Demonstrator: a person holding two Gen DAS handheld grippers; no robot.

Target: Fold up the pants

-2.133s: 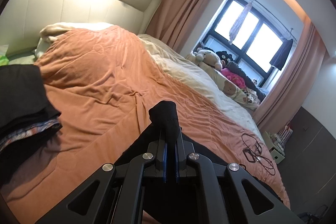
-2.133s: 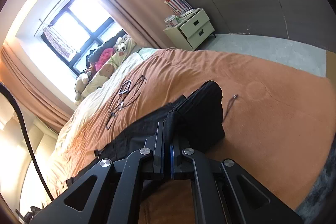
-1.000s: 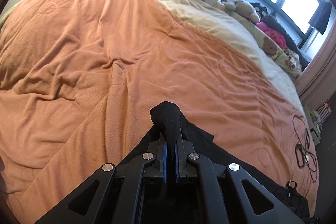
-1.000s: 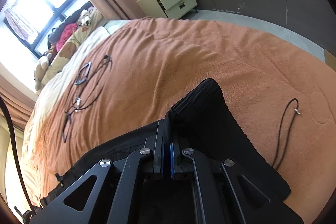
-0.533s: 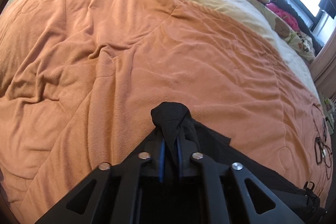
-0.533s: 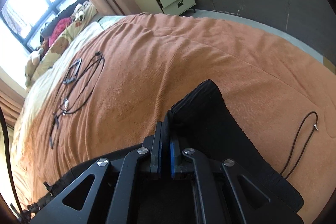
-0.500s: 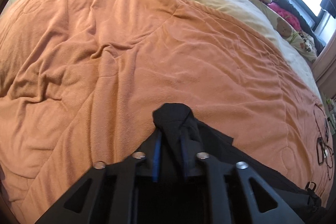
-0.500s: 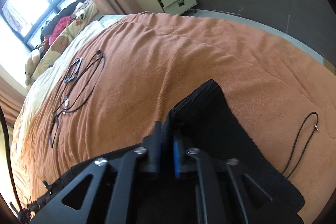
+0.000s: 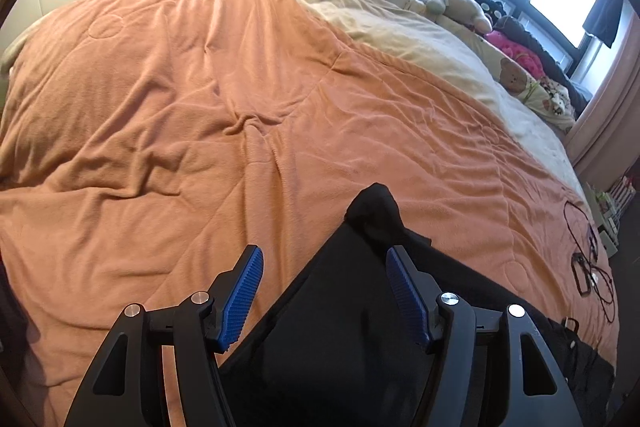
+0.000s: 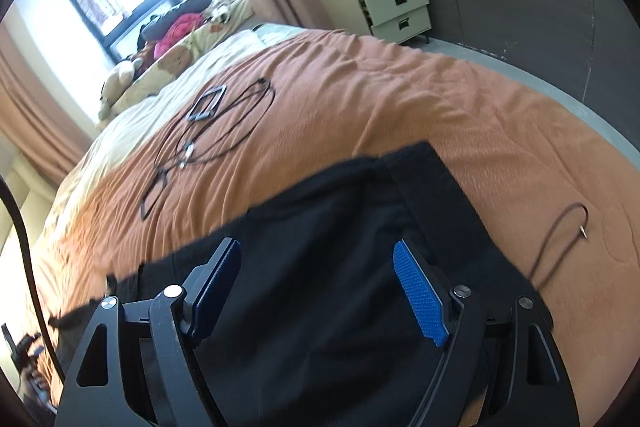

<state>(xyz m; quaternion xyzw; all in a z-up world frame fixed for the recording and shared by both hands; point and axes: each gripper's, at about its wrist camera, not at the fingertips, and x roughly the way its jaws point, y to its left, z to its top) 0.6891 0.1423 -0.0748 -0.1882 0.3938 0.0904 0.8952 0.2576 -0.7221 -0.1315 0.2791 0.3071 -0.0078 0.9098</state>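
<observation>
Black pants [image 9: 344,327] lie flat on the orange blanket [image 9: 200,107] of a bed. In the left wrist view a bunched corner of the pants [image 9: 376,211] pokes up just ahead of my left gripper [image 9: 324,299], which is open and holds nothing. In the right wrist view the pants [image 10: 340,267] spread under my right gripper [image 10: 316,291], which is open and empty above them. A thin dark drawstring [image 10: 560,239] trails off the pants' right edge onto the blanket [image 10: 400,99].
Cables and small black frames [image 10: 208,131] lie on the blanket beyond the pants; they also show in the left wrist view [image 9: 588,263]. Soft toys and clothes [image 9: 500,43] sit by the window. A pale bedside cabinet [image 10: 384,7] stands past the bed's corner.
Both grippers were shut on the pants' fabric and have opened, letting it go. The pants now lie on the blanket. Both grippers have pulled back a little.
</observation>
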